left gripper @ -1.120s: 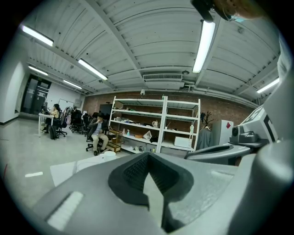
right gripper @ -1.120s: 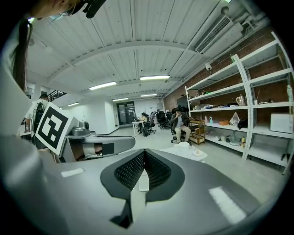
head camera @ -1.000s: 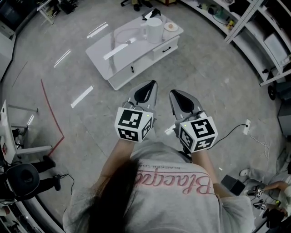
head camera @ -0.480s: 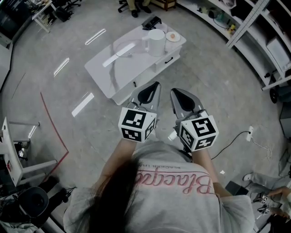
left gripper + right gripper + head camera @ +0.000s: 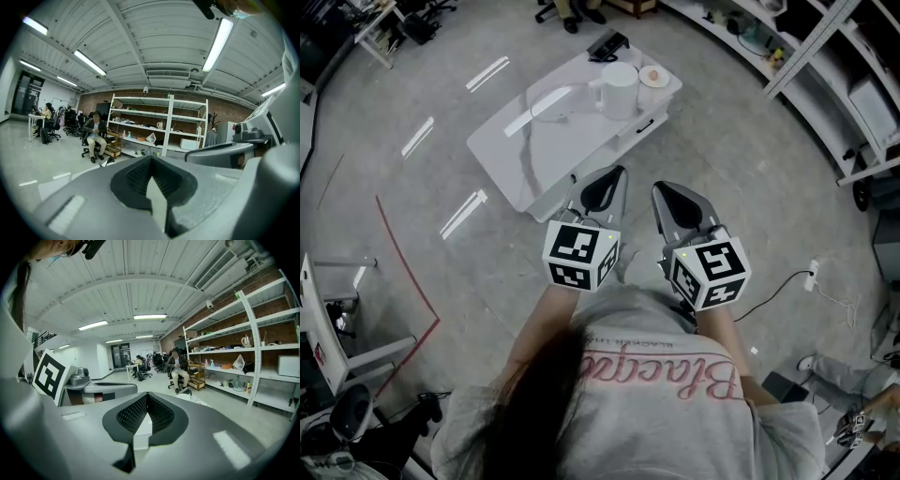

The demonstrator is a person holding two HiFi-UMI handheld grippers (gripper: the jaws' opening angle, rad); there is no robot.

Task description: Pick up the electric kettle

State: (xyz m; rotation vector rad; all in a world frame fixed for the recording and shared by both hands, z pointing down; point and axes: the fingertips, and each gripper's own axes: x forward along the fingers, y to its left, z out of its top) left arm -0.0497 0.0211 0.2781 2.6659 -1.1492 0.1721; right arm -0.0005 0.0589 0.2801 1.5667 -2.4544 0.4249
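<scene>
In the head view the white electric kettle [image 5: 620,89] stands upright near the far right end of a low white table [image 5: 525,150], next to a small round dish [image 5: 654,76]. Both grippers are held close to the body, side by side, well short of the table. The left gripper [image 5: 602,187] points at the table's near edge with its jaws shut and empty. The right gripper [image 5: 679,202] is also shut and empty. In the left gripper view [image 5: 150,161] and the right gripper view [image 5: 146,399] the pads meet with nothing between them. Neither of those views shows the kettle.
A black object [image 5: 607,44] lies at the table's far end. Metal shelving [image 5: 853,84] lines the right side. A cable with a plug [image 5: 811,270] runs over the floor at right, and a red line [image 5: 403,262] crosses it at left. A seated person [image 5: 95,136] is far off.
The table and kettle have shifted slightly in the head view as the person moved. Both grippers keep the same shut pose in front of the body.
</scene>
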